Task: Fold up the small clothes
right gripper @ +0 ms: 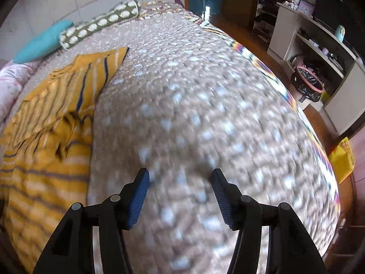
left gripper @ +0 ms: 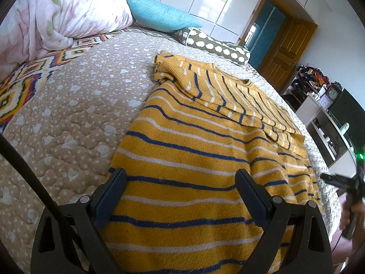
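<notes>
A yellow sweater [left gripper: 182, 150] with blue and white stripes lies flat on the bed, both sleeves folded in across its upper part. My left gripper [left gripper: 181, 178] is open just above the sweater's lower hem, with nothing between its jaws. In the right wrist view the sweater [right gripper: 45, 123] lies at the left, blurred. My right gripper [right gripper: 180, 178] is open and empty over the bare quilt to the right of the sweater. It also shows in the left wrist view [left gripper: 342, 180] at the right edge.
The bed has a beige dotted quilt [left gripper: 75, 114]. A pink floral duvet [left gripper: 57, 13], a blue cushion [left gripper: 159, 14] and a spotted bolster [left gripper: 212, 44] lie at its head. Shelves [right gripper: 319, 43], a bin [right gripper: 308, 84] and a wooden door [left gripper: 285, 52] stand beyond the bed's right side.
</notes>
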Motion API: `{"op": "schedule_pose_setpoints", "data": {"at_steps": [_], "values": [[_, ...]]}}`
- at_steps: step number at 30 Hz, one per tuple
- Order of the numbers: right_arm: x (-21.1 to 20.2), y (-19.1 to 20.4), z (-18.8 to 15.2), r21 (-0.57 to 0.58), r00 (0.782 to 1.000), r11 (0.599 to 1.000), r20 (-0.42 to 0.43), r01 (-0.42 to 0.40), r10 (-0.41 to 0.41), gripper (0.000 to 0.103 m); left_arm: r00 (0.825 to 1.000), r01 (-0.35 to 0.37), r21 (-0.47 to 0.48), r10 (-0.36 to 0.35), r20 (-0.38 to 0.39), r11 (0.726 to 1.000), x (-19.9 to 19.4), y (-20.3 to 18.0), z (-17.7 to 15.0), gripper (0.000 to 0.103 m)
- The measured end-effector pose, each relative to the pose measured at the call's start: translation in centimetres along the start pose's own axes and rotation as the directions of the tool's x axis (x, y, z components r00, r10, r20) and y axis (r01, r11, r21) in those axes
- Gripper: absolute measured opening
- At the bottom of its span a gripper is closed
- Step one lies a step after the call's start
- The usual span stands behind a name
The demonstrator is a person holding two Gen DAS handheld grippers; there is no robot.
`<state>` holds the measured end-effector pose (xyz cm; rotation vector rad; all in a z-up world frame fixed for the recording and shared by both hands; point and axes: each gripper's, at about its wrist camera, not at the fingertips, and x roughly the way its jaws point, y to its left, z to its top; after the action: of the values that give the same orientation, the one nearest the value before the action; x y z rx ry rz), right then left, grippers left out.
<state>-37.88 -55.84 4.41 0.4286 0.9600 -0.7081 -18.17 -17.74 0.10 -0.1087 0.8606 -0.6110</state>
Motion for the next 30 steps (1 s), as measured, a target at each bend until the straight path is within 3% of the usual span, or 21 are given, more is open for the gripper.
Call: {"op": "schedule_pose_setpoints", "data": {"at_steps": [4,9,12,16,19,22,26,28,29,30], "values": [[-2.6,-0.7,-3.6,0.038,0.985,0.986,0.065,-0.163,0.161,0.061,1.0,0.011,-0.01,-0.011,0.011,1.0,-0.2,0.2,-0.1,0.094],[-3.5,1.3,-7.3,0.046,0.93,0.933,0.105,-0.358,0.352,0.061,1.0,0.027,-0.08,-0.028,-0.014,0.996,-0.9,1.0,-0.1,0.094],[-3.7,2.7,-8.6,0.006,0.918,0.926,0.133,-0.378,0.374,0.061,0.999,0.035,-0.109,-0.036,-0.01,0.993,-3.8,1.0,-0.2,0.094],[-3.8,4.1,-9.7,-0.078,0.904,0.916,0.151,-0.393,0.4,0.062,1.0,-0.011,-0.105,0.011,0.001,0.994,-6.0,2.0,0.1,0.094],[-3.5,4.1,-9.9,-0.093,0.891,0.906,0.163,-0.413,0.423,0.065,0.997,-0.012,-0.186,-0.001,-0.072,0.982,-4.5,4.0,1.1,0.094],[-2.5,4.7,-7.6,-0.104,0.878,0.895,0.175,-0.433,0.445,0.065,0.99,0.044,-0.211,-0.071,-0.122,0.976,-1.8,4.7,3.1,0.094],[-0.9,5.8,-4.1,-0.09,0.89,0.905,0.164,-0.415,0.425,0.065,0.983,0.018,-0.15,-0.045,-0.179,0.989,2.5,3.7,5.7,0.094],[0.1,6.5,-2.3,-0.08,0.896,0.907,0.14,-0.414,0.421,0.065,0.979,-0.023,-0.091,0.004,-0.204,0.996,4.5,2.8,6.9,0.094],[0.6,7.1,-1.6,-0.083,0.895,0.904,0.128,-0.419,0.427,0.064,0.977,-0.033,-0.071,0.017,-0.212,0.997,5.2,2.5,7.2,0.091],[1.0,7.6,-1.0,-0.09,0.895,0.902,0.117,-0.422,0.43,0.062,0.975,-0.045,-0.052,0.033,-0.22,0.998,5.8,2.2,7.6,0.079]]}}
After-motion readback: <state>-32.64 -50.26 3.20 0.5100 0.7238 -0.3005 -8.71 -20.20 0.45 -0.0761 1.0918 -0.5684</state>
